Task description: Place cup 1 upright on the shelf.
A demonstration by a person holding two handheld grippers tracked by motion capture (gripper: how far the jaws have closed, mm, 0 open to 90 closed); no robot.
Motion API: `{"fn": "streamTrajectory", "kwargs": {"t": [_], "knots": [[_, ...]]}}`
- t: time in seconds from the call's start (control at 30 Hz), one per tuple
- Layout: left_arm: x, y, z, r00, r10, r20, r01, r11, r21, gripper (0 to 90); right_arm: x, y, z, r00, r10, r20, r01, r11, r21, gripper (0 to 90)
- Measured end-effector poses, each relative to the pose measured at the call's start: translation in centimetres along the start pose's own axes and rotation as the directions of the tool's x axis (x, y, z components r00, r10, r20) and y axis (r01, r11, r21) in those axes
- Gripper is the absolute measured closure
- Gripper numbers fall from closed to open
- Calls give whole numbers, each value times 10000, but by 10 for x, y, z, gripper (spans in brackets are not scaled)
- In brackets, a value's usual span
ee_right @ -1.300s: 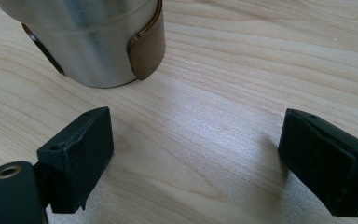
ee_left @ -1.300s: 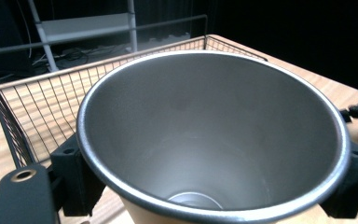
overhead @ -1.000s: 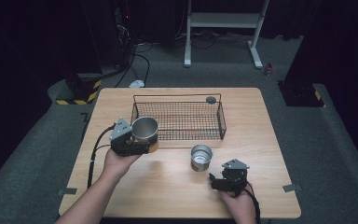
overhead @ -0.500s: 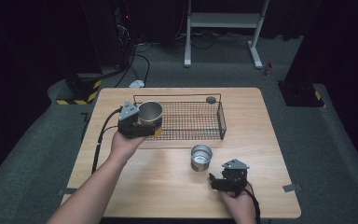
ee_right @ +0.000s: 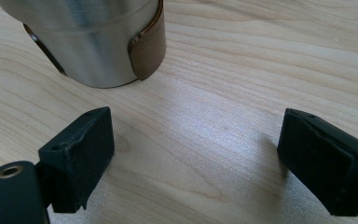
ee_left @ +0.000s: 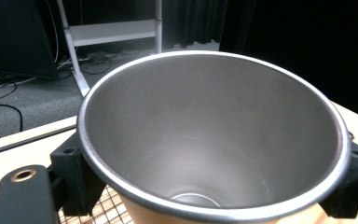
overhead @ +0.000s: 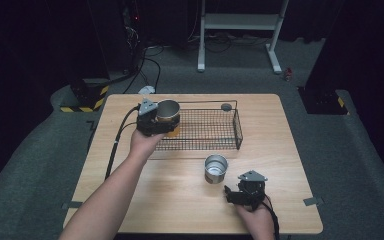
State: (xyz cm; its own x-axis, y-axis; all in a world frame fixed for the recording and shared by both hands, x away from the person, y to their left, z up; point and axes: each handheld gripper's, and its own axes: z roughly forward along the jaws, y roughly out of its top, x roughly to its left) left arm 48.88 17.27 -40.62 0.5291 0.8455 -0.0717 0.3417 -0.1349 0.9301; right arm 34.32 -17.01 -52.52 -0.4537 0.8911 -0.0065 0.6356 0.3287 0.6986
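My left gripper (overhead: 166, 124) is shut on a steel cup (overhead: 168, 111) with a tan lower band, and holds it upright above the left end of a black wire basket (overhead: 237, 129). In the left gripper view the cup's open mouth (ee_left: 214, 140) is empty, and a black jaw presses each side of it. A second steel cup (overhead: 216, 167) with a brown band (ee_right: 148, 44) stands on the table in front of the basket. Just behind it, at the lower right, my right gripper (overhead: 231, 194) rests open on the wood, its jaws (ee_right: 200, 158) wide apart with nothing between them.
The wooden table (overhead: 130, 200) has bare wood at the front left. A small dark round object (overhead: 226, 106) sits at the basket's far right corner. A white frame (overhead: 240, 30) stands on the grey floor beyond the table, with cables nearby.
My left gripper has carried its cup away from the person and to the right, from beside the basket's near left corner to above its left end. The right gripper and second cup have stayed still.
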Motion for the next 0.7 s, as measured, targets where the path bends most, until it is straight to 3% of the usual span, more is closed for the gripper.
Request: {"fn": "streamTrajectory", "kwargs": {"t": [0.37, 0.7], "knots": [[6, -13, 21, 9985, -24, -547, 53, 9985, 541, 140, 0, 0, 0, 10000, -20, -4, 20, 10000, -3, 109], [8, -34, 38, 9975, -124, -689, 198, 9939, 1084, 139, 0, 0, 0, 10000, -6, -2, 6, 10000, 0, 109]]}}
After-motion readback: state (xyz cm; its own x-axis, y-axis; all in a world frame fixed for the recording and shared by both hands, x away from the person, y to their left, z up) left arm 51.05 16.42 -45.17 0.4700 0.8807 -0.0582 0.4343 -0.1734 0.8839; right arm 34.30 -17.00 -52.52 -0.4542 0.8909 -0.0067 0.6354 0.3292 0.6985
